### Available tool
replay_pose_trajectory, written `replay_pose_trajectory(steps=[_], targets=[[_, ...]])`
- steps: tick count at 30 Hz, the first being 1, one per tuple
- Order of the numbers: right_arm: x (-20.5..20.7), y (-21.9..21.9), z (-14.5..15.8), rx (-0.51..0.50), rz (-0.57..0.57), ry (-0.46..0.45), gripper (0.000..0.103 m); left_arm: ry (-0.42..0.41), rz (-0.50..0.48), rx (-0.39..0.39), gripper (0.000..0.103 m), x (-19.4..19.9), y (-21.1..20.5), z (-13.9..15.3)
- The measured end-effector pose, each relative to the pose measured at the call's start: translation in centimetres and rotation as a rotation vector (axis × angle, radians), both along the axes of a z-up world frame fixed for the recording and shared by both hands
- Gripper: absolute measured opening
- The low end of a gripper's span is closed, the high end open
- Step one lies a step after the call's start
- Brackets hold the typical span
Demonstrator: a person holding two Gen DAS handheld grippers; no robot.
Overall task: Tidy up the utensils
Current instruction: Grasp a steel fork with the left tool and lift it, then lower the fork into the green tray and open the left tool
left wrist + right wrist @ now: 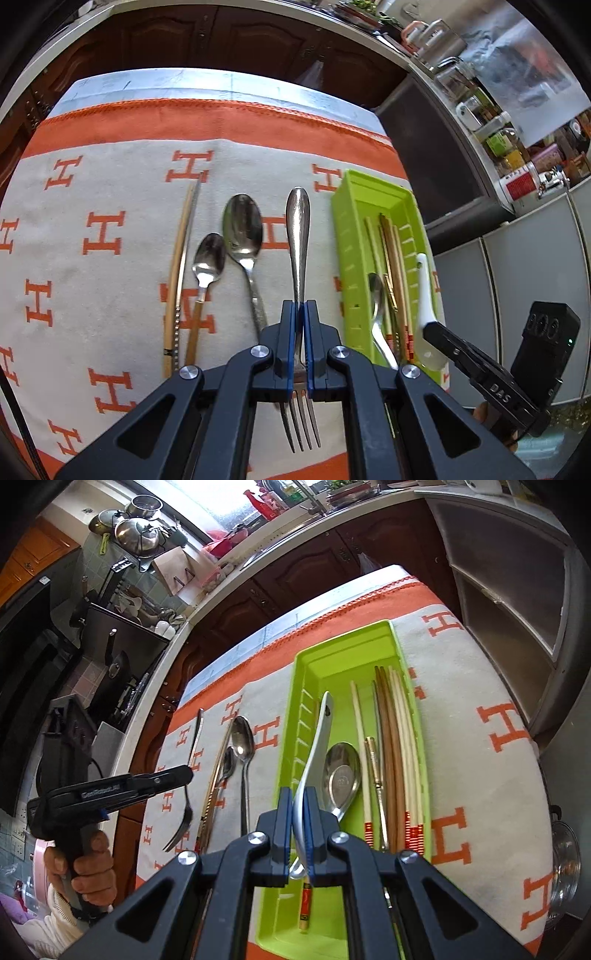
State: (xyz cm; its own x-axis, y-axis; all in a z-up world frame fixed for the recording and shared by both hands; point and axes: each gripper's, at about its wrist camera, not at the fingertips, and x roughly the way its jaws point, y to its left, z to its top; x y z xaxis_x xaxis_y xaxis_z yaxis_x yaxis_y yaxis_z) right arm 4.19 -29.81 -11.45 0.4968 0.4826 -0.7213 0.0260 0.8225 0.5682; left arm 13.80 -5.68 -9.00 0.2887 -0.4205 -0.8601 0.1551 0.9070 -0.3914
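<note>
cloth (pixel 110 184): grey with orange H letters all over and an orange border, covers the table
chopsticks (pixel 180 273): loose pair at the left of the row on the cloth, next to a small spoon (pixel 208 264)
big spoon (pixel 243 236): just right of the small one, bowl toward the far edge
left gripper (pixel 299 306): pinched tight on the fork (pixel 298 254), handle pointing away, tines back toward the camera; from the right wrist view the fork hangs clear of the cloth
tray (pixel 306 672): lime green, toward the cloth's right side, holds a metal spoon (pixel 341 775) and a bunch of chopsticks along its right wall
right gripper (pixel 298 797): clamped on the white spoon (pixel 317 738), over the tray's left half, can't tell if it's touching the bottom
writing: "DAS" on the right gripper's body in the left view; the lettering on the left gripper's side is too blurry to read
</note>
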Motion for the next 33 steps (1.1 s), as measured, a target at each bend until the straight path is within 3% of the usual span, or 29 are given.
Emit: replay_pose_trajectory(steps=[5,14,20,33], targets=[[-0.1,-1.0,-1.1,-0.034,-0.03,0.053,0.006,-0.009,-0.087,-0.003,0.002,-1.3,-3.8,0.9],[-0.8,-3.0,-2.3,-0.024,-0.085,0.103,0.009,0.03,-0.161,0.033,0.002,0.0,-10.1,-1.0],[-1.5,-4.1,-1.2,0.02,-0.106,0.038,0.009,0.062,-0.179,0.065,0.002,0.5,-12.3,-2.7],[1.1,-3.8,-1.0,-0.046,-0.092,0.007,0.009,0.086,-0.141,0.12,0.002,2.5,-13.5,-5.3]])
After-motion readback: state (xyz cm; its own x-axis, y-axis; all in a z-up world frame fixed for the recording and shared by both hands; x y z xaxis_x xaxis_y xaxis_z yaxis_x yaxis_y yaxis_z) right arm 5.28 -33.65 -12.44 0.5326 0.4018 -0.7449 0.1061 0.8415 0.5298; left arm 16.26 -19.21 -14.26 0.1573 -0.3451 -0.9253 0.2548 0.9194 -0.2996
